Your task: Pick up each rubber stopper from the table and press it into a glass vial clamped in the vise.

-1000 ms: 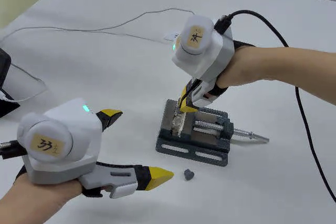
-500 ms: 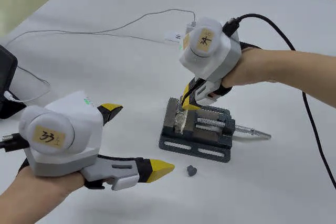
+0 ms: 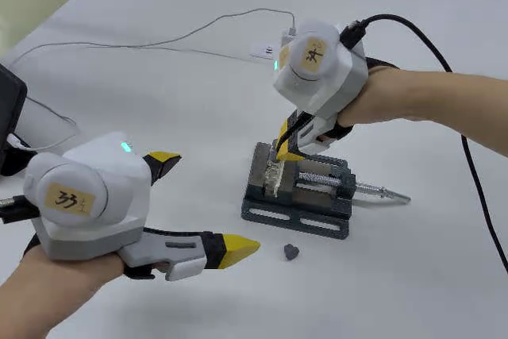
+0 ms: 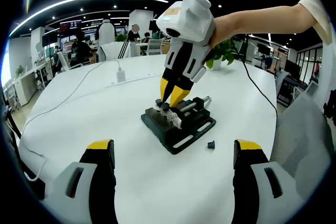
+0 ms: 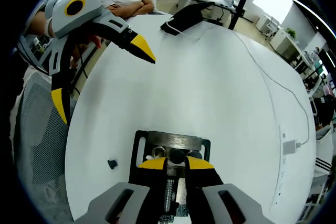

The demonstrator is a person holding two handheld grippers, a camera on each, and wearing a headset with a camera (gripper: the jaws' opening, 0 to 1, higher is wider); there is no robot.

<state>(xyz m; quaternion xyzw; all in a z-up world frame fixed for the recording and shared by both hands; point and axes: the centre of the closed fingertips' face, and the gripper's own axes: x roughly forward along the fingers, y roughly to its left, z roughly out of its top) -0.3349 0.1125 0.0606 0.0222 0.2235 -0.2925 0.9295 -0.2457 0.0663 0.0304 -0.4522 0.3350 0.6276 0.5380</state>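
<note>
A small dark vise [image 3: 295, 213] stands mid-table with glass vials [image 3: 275, 178] clamped in it. My right gripper [image 3: 284, 153] points down onto the vials at the vise's left end. In the right gripper view its yellow fingertips [image 5: 153, 164] are shut on a dark rubber stopper [image 5: 177, 156] over the vise [image 5: 140, 153]. One loose stopper [image 3: 291, 252] lies on the table in front of the vise. My left gripper [image 3: 202, 205] hovers open at the lower left, nothing between its jaws. The left gripper view shows the vise [image 4: 185, 127], right gripper [image 4: 174, 96] and loose stopper [image 4: 211, 144].
A white cable with a white plug [image 3: 267, 52] runs across the far table. A black device [image 3: 9, 113] sits at the left edge. The right gripper's black cable [image 3: 468, 172] trails off to the right. The vise's screw handle [image 3: 381, 191] sticks out rightward.
The head camera has shifted a little. My right gripper stays at the vials in the vise, slightly lower. The left gripper remains open in place.
</note>
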